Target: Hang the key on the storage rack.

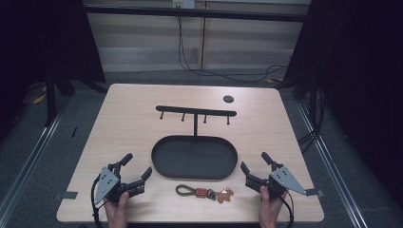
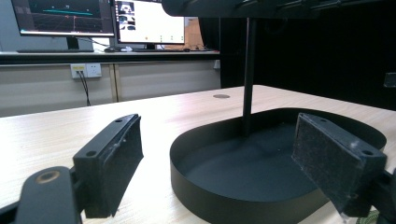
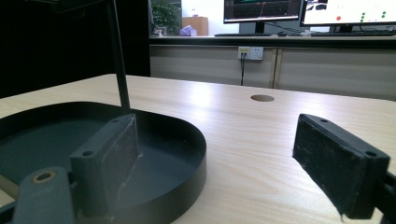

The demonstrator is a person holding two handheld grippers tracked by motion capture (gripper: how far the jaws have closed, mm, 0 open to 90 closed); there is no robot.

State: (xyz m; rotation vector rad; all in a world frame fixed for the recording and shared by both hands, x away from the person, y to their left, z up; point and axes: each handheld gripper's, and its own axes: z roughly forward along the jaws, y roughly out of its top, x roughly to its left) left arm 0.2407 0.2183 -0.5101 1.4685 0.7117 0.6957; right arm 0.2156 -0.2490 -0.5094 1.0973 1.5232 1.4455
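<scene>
Your high view looks forward and down from above your side of the counter [image 1: 142, 109], taking in its whole top, with the black stand's tray [image 1: 161, 164] near the middle and the floor and back wall at 12 o'clock. Your left gripper view sits low, just above the counter [image 2: 56, 130], looking level along its own jaws toward the tray [image 2: 210, 196] close at its 1 o'clock, with monitors [image 2: 65, 16] far behind. Your right gripper view is equally low and close, with the tray [image 3: 187, 158] at its 10 o'clock. All three views share that tray, the stand's post and the counter's round hole [image 1: 228, 99].
</scene>
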